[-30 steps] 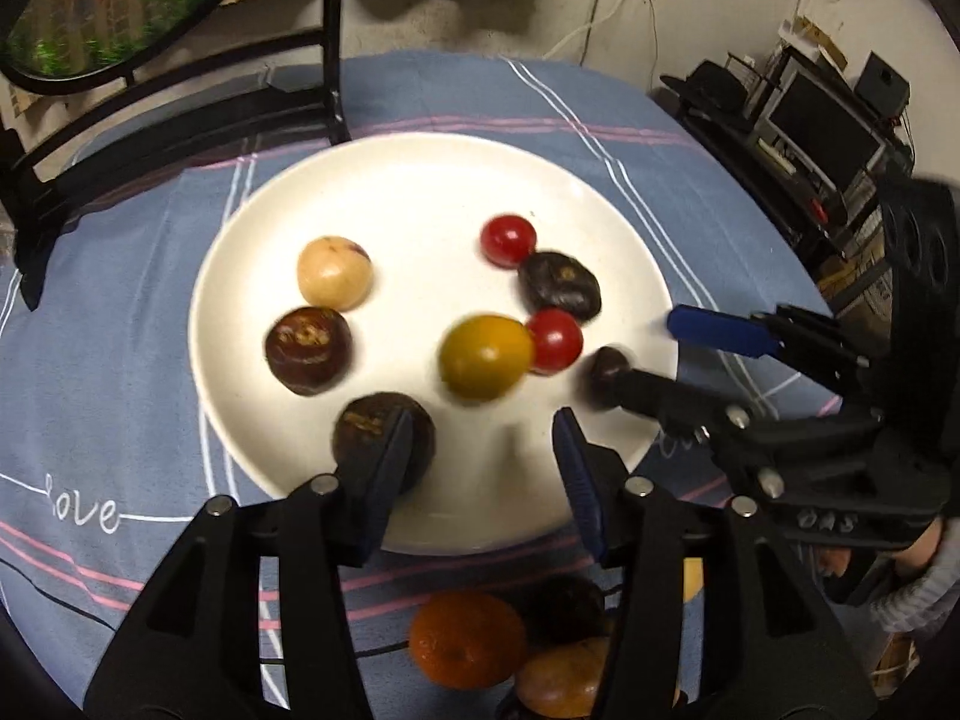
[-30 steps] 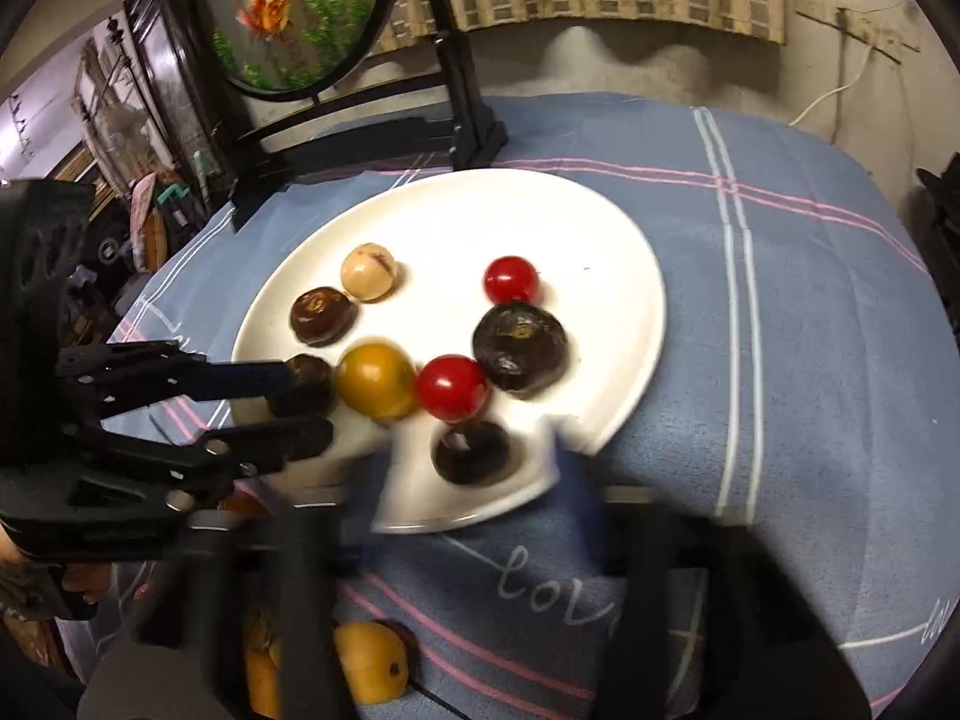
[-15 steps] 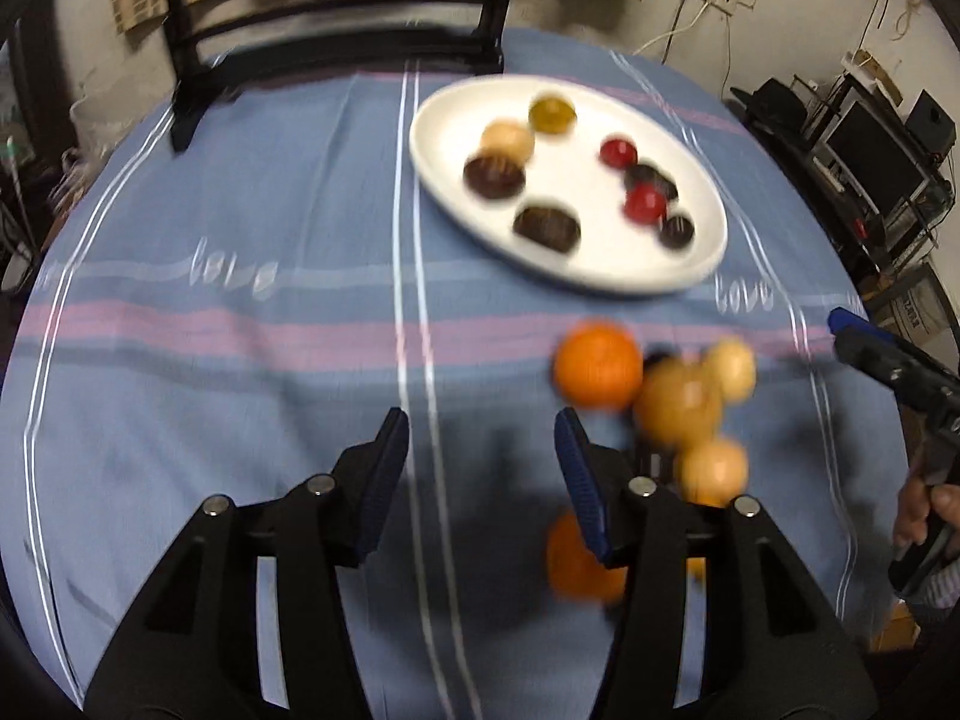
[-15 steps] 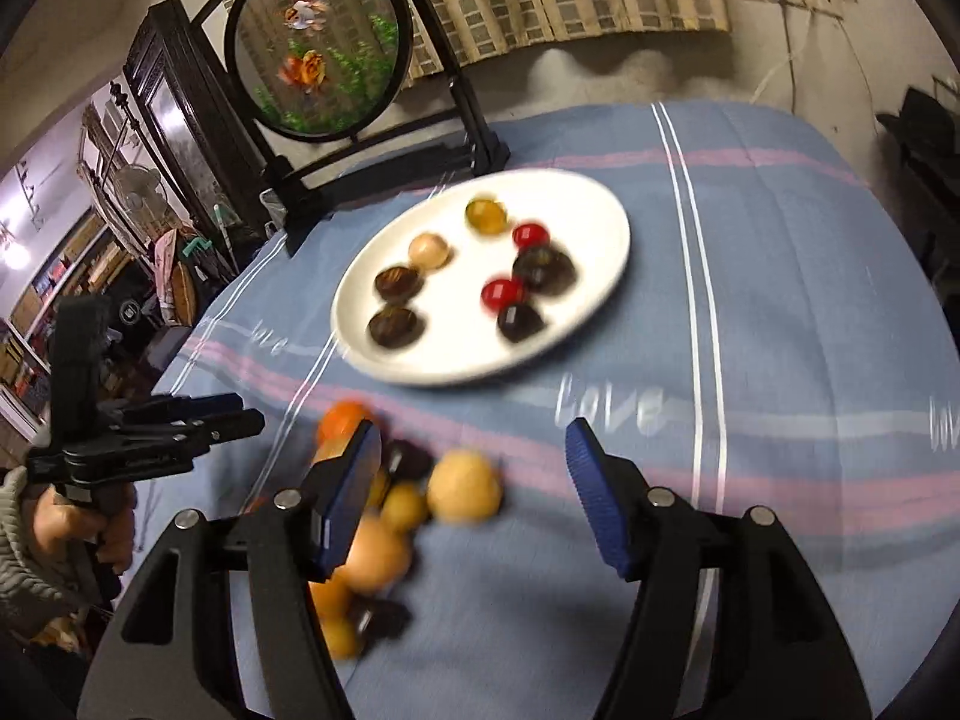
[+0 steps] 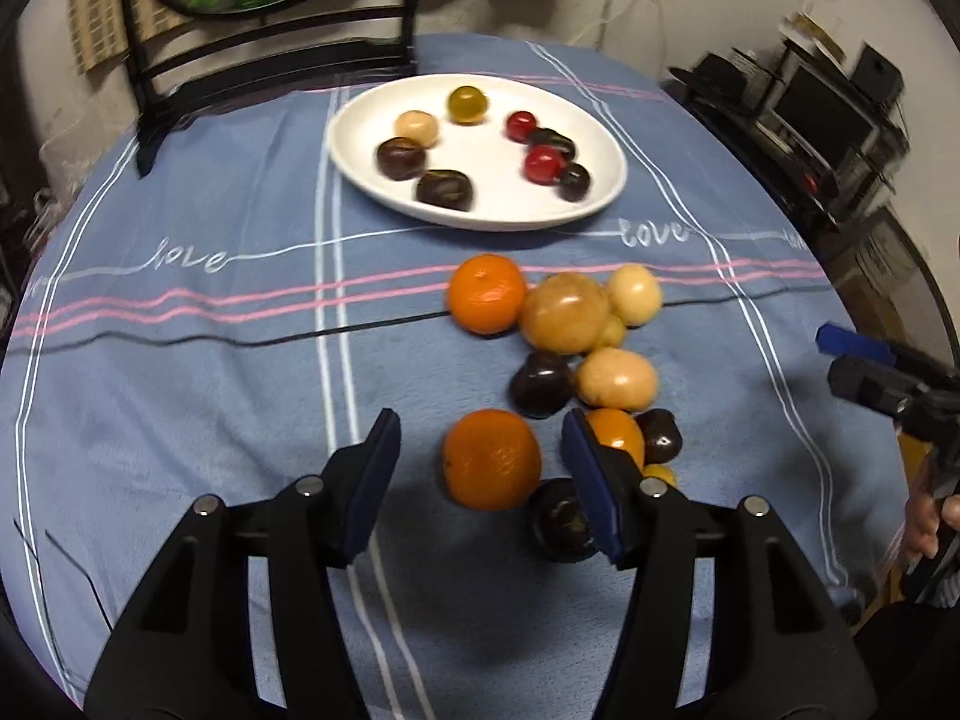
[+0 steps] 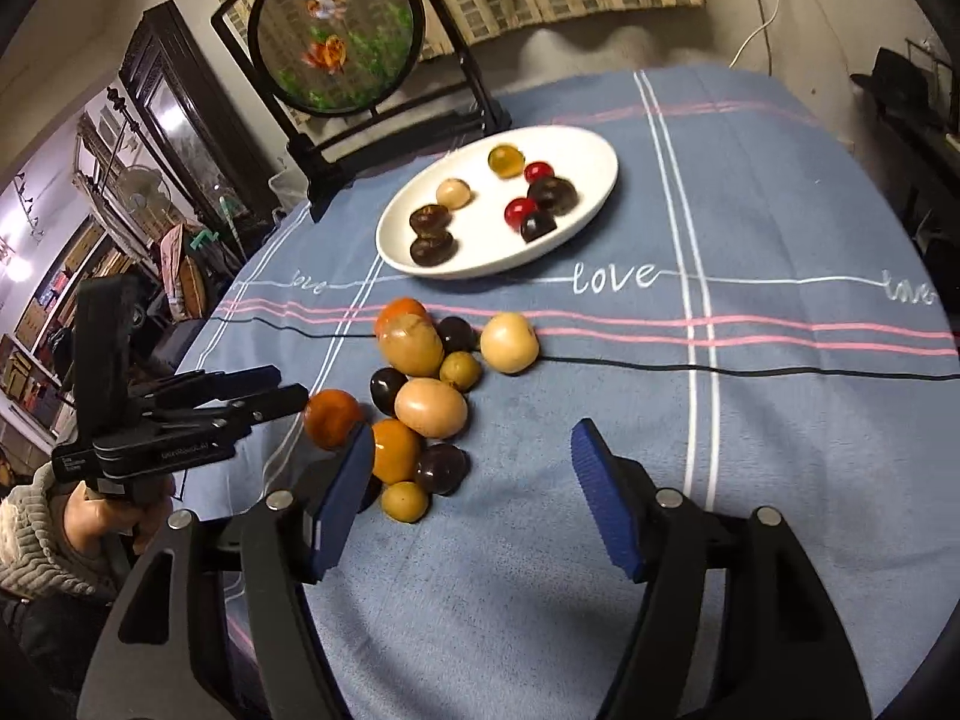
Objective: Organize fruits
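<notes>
Pulling back from plate (image 5: 606, 147), both grippers (image 5: 480, 468) opening

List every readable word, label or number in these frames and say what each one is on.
"love": stitched in white script on the blue tablecloth, near the white plate; clearest in the right wrist view.
"love": the same word repeats along that white line, left of the plate and, blurred, at the right edge.
Small white print on the left tongs' body: too blurred to read.
</notes>
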A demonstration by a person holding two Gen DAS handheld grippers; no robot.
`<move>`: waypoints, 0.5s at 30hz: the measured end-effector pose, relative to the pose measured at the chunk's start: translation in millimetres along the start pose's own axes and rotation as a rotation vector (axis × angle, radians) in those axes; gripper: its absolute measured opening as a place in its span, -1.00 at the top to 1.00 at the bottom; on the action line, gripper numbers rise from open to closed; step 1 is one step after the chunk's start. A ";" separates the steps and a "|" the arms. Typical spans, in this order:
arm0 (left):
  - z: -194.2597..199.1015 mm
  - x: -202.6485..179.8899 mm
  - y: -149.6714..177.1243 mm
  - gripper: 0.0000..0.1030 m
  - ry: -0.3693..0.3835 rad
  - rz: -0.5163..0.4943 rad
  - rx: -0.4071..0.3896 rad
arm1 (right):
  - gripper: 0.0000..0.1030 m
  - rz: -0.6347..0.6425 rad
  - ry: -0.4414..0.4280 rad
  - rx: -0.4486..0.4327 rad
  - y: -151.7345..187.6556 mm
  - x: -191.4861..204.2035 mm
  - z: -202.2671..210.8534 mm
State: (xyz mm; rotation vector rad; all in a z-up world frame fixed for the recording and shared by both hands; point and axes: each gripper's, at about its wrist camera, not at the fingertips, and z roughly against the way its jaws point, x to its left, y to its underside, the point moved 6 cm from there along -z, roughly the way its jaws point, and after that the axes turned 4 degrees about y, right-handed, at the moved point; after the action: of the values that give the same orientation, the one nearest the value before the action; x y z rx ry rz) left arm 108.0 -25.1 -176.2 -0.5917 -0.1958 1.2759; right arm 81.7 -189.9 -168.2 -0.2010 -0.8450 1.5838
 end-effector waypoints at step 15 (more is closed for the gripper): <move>-5.4 51.6 22.3 -0.13 -0.038 0.097 0.011 | -0.38 -0.043 0.065 -0.025 7.3 -12.8 16.1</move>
State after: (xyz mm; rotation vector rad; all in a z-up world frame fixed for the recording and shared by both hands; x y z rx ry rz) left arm 107.1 25.4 -201.6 -0.5734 -0.1929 1.3816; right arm 69.5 -207.7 -165.5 -0.2497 -0.8140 1.5191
